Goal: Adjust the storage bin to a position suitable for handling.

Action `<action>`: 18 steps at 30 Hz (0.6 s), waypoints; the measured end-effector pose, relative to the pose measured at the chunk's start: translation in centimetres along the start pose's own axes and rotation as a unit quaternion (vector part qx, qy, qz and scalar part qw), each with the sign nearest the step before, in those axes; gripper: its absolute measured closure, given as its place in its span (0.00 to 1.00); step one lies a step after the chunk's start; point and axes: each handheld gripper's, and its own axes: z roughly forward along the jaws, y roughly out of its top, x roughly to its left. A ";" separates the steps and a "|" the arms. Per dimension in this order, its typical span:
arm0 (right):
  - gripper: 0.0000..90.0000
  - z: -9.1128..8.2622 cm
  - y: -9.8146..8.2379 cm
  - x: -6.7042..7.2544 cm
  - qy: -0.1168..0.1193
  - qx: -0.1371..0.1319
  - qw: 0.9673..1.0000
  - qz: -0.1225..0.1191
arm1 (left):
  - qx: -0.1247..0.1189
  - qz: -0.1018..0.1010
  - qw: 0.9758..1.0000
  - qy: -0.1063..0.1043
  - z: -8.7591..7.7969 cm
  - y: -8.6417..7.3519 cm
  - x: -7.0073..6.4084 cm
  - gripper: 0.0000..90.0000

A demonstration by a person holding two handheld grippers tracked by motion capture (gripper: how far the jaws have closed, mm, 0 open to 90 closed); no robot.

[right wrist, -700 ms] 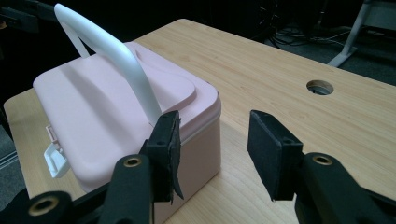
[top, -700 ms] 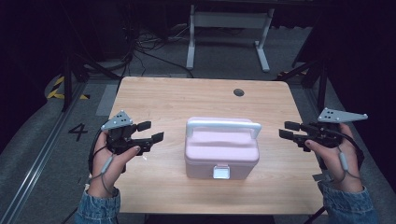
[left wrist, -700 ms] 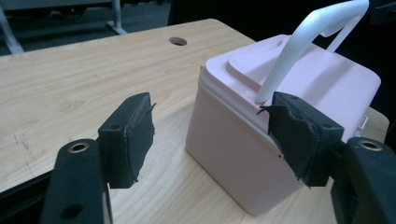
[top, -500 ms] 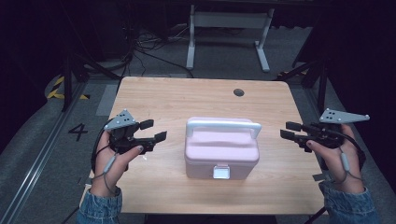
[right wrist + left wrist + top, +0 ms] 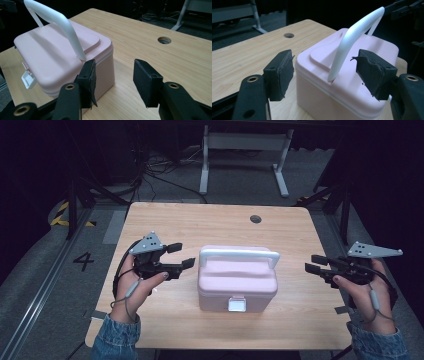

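Flanking the pink rectangular plastic box [image 5: 237, 281] from both sides, the two grippers stood level above the light wooden surface [image 5: 210, 225], each pointed inward at the box. The box sat near the middle of the surface, slightly toward the near edge, with its white arched carrying handle [image 5: 239, 254] raised upright and its white front latch [image 5: 236, 304] facing the near side. The long axis of both box and handle ran left to right, so each gripper faced one short end of the box.

The left gripper [image 5: 181, 256] was open, with nothing between its jaws. It lay just beside the left end of the box, not touching it. In the left gripper view, the left gripper [image 5: 323, 75] framed the base of the handle and the near corner of the lid between its pads [image 5: 283, 72].

The right gripper [image 5: 314, 263] was also open and empty. It stood farther from the right end of the box, clearly apart. In the right gripper view, the right gripper [image 5: 115, 80] was aimed past the box corner at bare surface.

Judged from this layout, the left gripper was nearer the box. Any grasp on the handle would call for approach along the handle's axis, with the jaws closing across its thin section.
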 end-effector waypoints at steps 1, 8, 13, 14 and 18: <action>0.60 -0.1 -0.1 0.0 -0.001 0.001 1.000 0.002 | 0.002 -0.003 1.000 -0.004 0.4 0.1 -0.1 0.34; 0.59 -0.6 -0.7 0.0 -0.008 -0.001 1.000 0.005 | -0.005 0.011 1.000 -0.021 3.0 0.8 -0.6 0.29; 0.59 -0.6 -1.0 0.2 -0.009 0.003 1.000 0.005 | 0.006 0.025 0.999 -0.032 4.9 0.8 -0.8 0.28; 0.59 -0.7 -1.1 0.2 -0.009 0.003 1.000 0.006 | 0.005 0.026 0.999 -0.032 5.3 0.8 -0.8 0.27; 0.59 -0.7 -1.2 0.3 -0.011 0.005 1.000 0.007 | 0.011 0.033 0.999 -0.032 6.4 0.7 -0.8 0.30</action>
